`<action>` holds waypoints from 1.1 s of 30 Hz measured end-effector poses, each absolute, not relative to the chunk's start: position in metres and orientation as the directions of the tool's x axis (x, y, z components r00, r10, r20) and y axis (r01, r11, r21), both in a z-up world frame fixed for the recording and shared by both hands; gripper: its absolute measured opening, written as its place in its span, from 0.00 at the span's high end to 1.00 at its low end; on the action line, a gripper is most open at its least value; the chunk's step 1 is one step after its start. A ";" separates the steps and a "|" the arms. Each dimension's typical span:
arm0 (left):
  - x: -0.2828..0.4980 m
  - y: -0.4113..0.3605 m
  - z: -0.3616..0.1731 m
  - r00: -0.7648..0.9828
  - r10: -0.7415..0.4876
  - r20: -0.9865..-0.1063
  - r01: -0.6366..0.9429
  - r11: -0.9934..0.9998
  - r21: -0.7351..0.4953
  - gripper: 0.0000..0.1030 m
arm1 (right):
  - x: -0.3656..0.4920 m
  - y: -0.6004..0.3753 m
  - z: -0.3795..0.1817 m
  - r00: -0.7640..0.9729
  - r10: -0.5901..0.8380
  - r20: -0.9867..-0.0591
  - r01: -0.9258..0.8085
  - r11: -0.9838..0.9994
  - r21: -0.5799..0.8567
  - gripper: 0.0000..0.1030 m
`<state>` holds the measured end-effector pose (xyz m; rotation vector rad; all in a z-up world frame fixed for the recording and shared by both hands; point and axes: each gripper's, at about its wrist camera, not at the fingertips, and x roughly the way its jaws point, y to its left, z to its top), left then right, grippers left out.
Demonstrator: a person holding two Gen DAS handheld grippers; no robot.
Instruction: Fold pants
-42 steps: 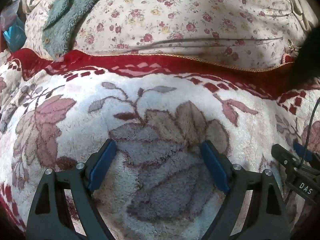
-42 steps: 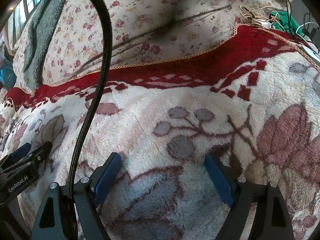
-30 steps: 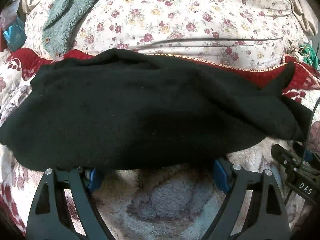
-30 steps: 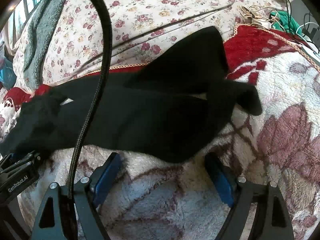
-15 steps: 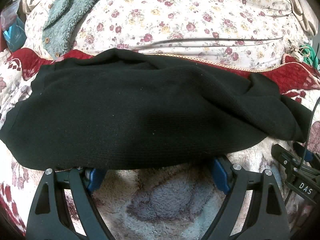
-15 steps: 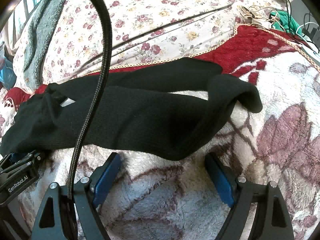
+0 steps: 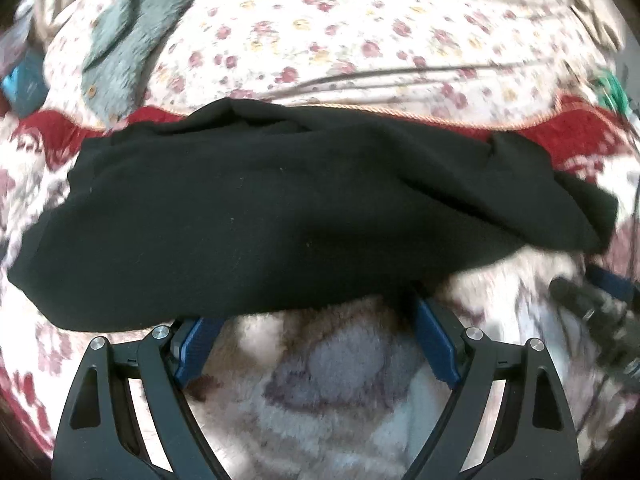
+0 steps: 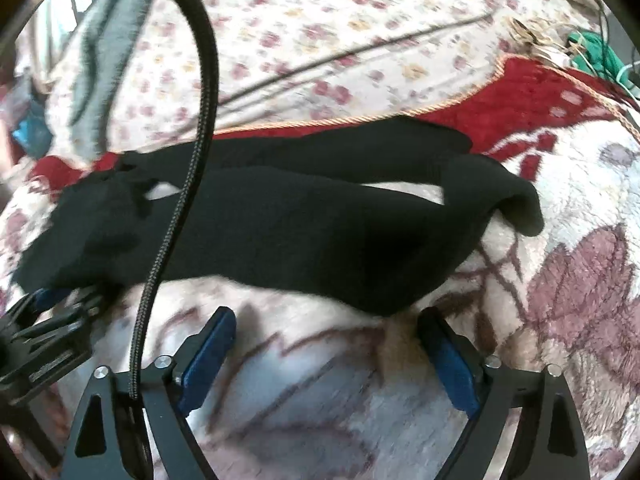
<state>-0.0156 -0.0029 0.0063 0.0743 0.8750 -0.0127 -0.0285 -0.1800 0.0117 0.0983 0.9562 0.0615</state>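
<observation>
Black pants (image 7: 280, 216) lie crumpled across a fleecy floral blanket (image 7: 340, 380), their waist end toward the left and the legs running right. In the right wrist view the pants (image 8: 304, 236) show two legs, the ends bent over at the right. My left gripper (image 7: 316, 332) is open, its blue pads at the pants' near hem, the tips partly under the cloth edge. My right gripper (image 8: 326, 332) is open just short of the leg's near edge. Each gripper appears at the edge of the other's view.
A flowered quilt (image 7: 360, 32) lies behind the blanket's red border (image 8: 532, 96). A grey-green fleece garment (image 7: 128, 28) rests at the back left. Cords and a green item (image 8: 588, 52) sit at the back right. A black braided cable (image 8: 188, 160) arcs over the right view.
The blanket was bare at first; then the black pants landed on it and settled flat. Both views now shift slightly, with motion blur. Both grippers stay open.
</observation>
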 end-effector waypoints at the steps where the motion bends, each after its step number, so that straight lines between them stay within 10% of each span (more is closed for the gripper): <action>1: -0.018 -0.003 0.008 0.647 -0.001 -0.763 0.072 0.996 0.060 0.15 | -0.035 -0.180 0.016 0.606 0.119 -0.787 0.002 0.989 0.151 0.18; 14: -0.073 0.058 0.068 0.731 -0.034 -0.681 0.019 0.999 -0.029 0.21 | -0.095 -0.112 0.068 0.798 0.183 -0.574 -0.154 0.983 0.099 0.23; 33: -0.072 0.111 0.045 0.730 0.000 -0.683 -0.088 0.992 -0.094 0.21 | -0.094 -0.116 0.066 0.768 0.214 -0.604 -0.143 0.976 0.163 0.23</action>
